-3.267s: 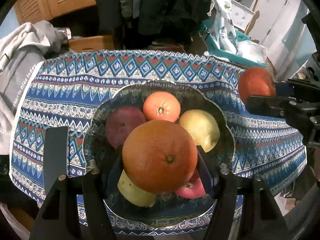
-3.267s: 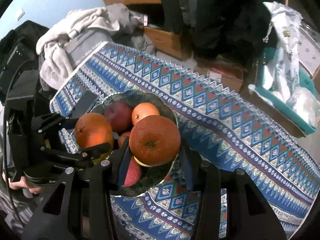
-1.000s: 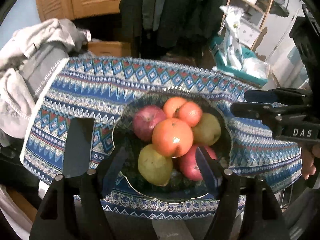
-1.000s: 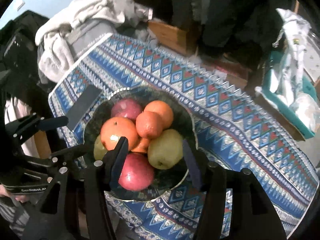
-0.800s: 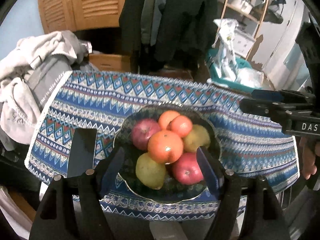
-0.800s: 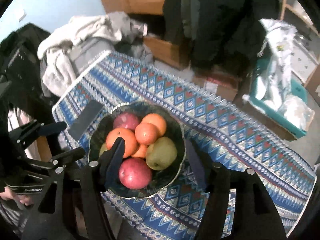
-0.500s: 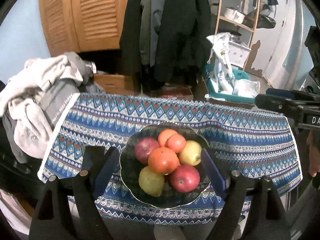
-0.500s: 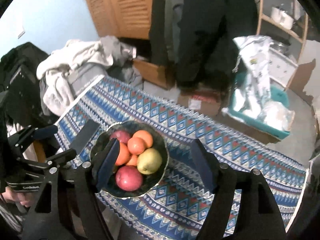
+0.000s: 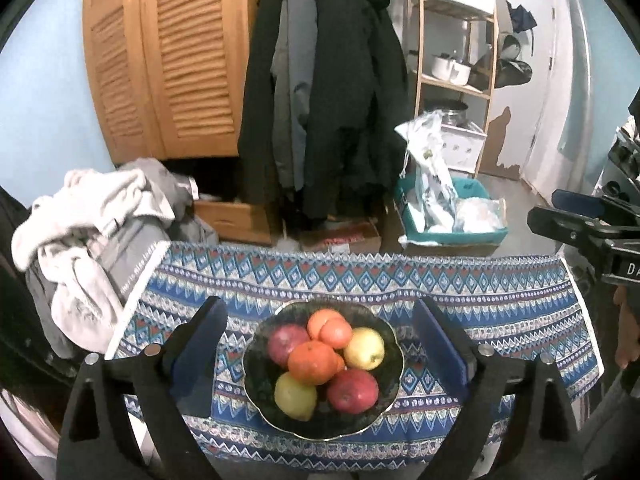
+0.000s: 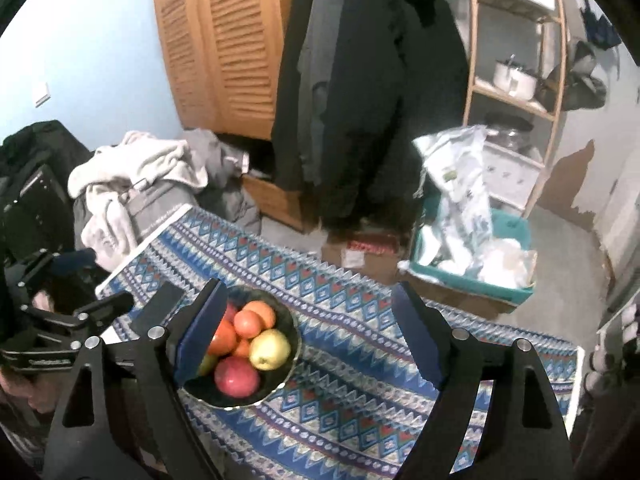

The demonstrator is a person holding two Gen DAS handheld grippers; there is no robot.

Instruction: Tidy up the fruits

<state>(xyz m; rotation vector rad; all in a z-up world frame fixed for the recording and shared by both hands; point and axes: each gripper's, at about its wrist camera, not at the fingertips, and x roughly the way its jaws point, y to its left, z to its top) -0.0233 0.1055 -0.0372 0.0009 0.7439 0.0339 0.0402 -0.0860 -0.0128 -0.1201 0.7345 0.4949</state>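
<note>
A dark scalloped glass bowl (image 9: 260, 364) is seen on the desk (image 9: 500, 304), which is covered by a blue patterned cloth. Oranges (image 9: 313, 362), red apples (image 9: 353, 390) and yellow-green pears (image 9: 295, 396) are piled in it. The left hand-held gripper (image 9: 322, 338) is spread wide, nothing between its jaws; they have just been opening. The right hand-held gripper (image 10: 308, 334) is likewise released and empty, its jaws just opened, with the bowl seen behind its left finger (image 10: 198, 340).

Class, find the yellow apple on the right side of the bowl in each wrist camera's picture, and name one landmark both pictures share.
Left wrist view: the yellow apple lies low and centre, at the bowl's right side.
Right wrist view: the yellow apple sits lower left of centre, beside the near finger.
Shared landmark: the dark coats hanging behind the table.
</note>
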